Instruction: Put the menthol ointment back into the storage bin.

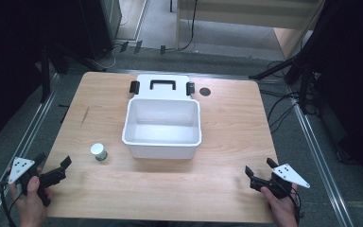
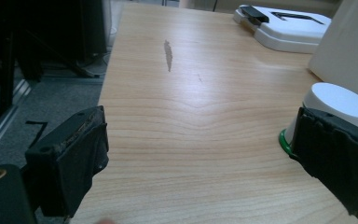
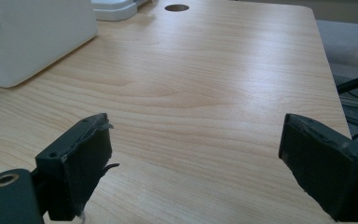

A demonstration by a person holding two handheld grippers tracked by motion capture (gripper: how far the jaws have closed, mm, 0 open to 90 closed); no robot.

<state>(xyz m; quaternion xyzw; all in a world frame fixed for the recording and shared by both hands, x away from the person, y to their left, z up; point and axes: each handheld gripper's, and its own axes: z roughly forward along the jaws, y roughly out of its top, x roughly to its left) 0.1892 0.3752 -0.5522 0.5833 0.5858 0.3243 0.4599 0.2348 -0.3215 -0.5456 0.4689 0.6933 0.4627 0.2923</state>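
Light wood table (image 1: 217, 156) on a grey floor, dark stands and cables around it. Near edge has both grippers: left gripper (image 1: 56, 168) at the near-left corner, half off the table edge, held by a hand (image 1: 30, 203); right gripper (image 1: 260, 172) at the near-right corner, held by the other hand (image 1: 281, 205). Wide bare wood lies between them along the near edge.

Left gripper view: jaws spread wide, nothing between them, not touching anything. A small white-capped jar with a green base (image 2: 326, 112) sits just behind the right-hand jaw, partly hidden by it. High view puts that jar (image 1: 99, 152) near the left gripper, just left of the bin's near-left corner, apart from it.

Right gripper view: jaws spread wide, empty, bare wood ahead, table's right edge close by.

Mid table: open white bin (image 1: 162, 147), upright; inside looks empty. Clear wood on both sides of it, more on the right. Just behind, touching or nearly so, its white lid (image 1: 163, 92) lies flat with a black handle and black latches. Round cable hole (image 1: 205, 91) right of the lid, near the far edge. Dark streak mark (image 1: 85, 115) on the left side.
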